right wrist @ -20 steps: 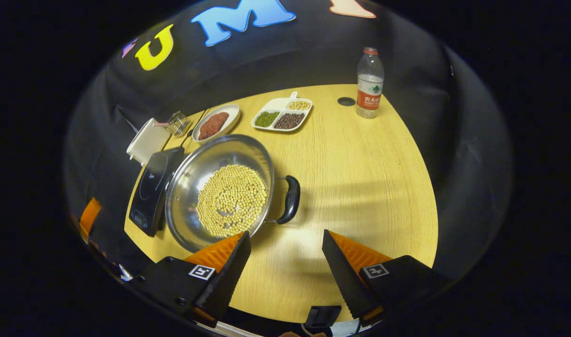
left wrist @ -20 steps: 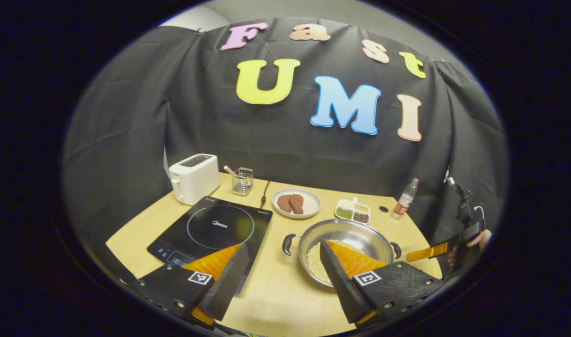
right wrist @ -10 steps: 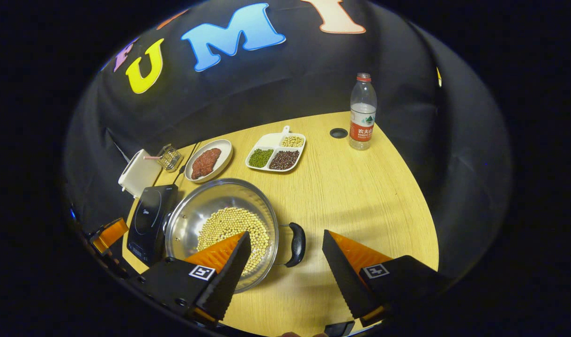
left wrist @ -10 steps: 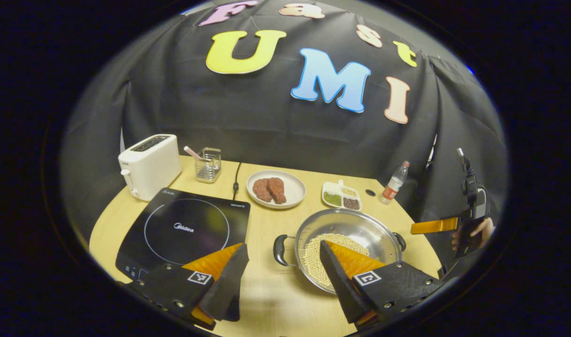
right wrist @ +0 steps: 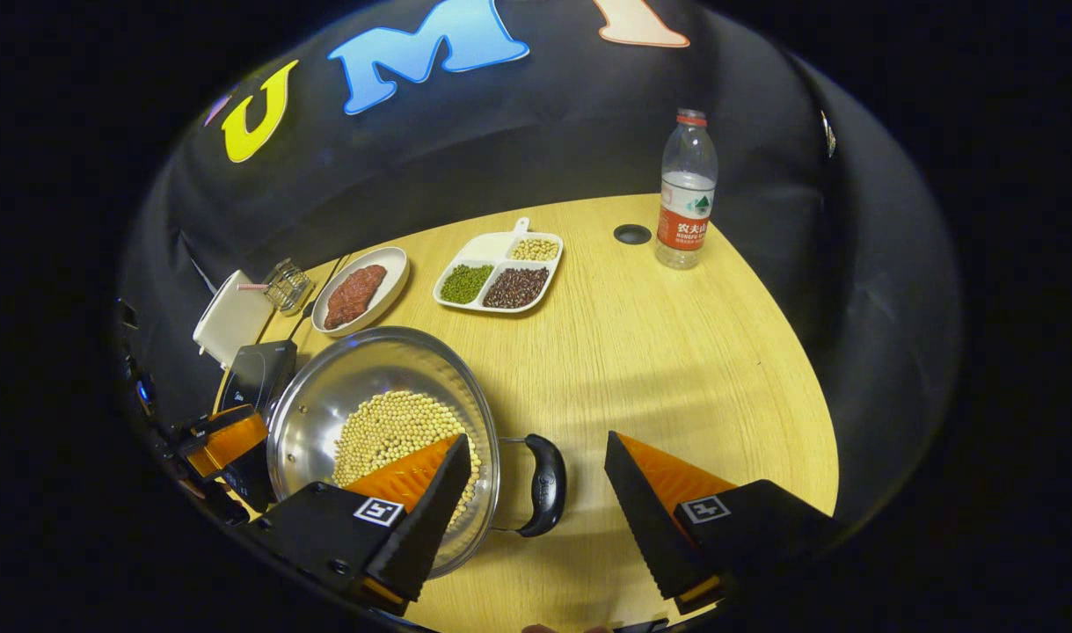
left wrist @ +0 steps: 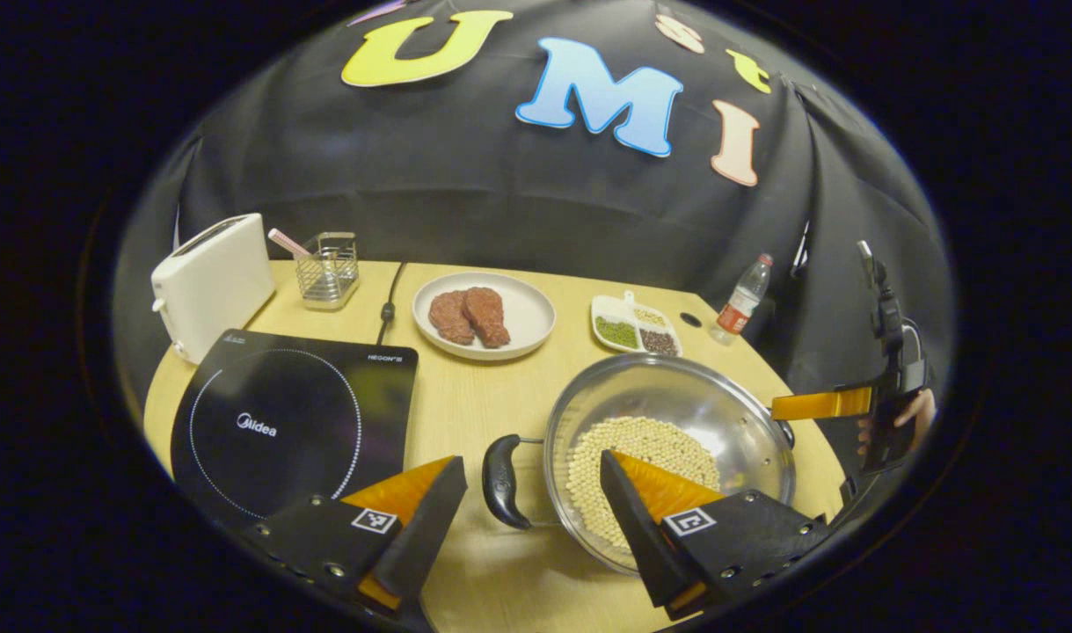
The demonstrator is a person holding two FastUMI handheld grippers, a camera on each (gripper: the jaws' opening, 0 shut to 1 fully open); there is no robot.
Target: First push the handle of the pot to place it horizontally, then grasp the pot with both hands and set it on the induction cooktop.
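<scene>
A steel pot [left wrist: 676, 396] with soybeans in it stands on the wooden table, to the right of the black induction cooktop [left wrist: 289, 422]. My left gripper [left wrist: 531, 460] is open, and the pot's black left handle [left wrist: 500, 482] lies between its fingers, untouched. In the right gripper view the pot [right wrist: 360, 369] sits at lower left. Its black right handle [right wrist: 543, 485] lies in the gap of my open right gripper [right wrist: 536, 440]. The two handles point left and right across the table. One finger [left wrist: 821, 404] of the right gripper, with a hand behind it, shows past the pot's far rim.
A white toaster [left wrist: 210, 281] and a wire holder [left wrist: 326, 266] stand behind the cooktop. A plate of meat [left wrist: 483, 316], a divided dish of beans [left wrist: 634, 327] and a water bottle [right wrist: 687, 193] stand beyond the pot. The table [right wrist: 676, 352] is bare wood on the right.
Both grippers have come down and in toward the pot. Each handle now lies between a gripper's open fingers. The pot has not moved.
</scene>
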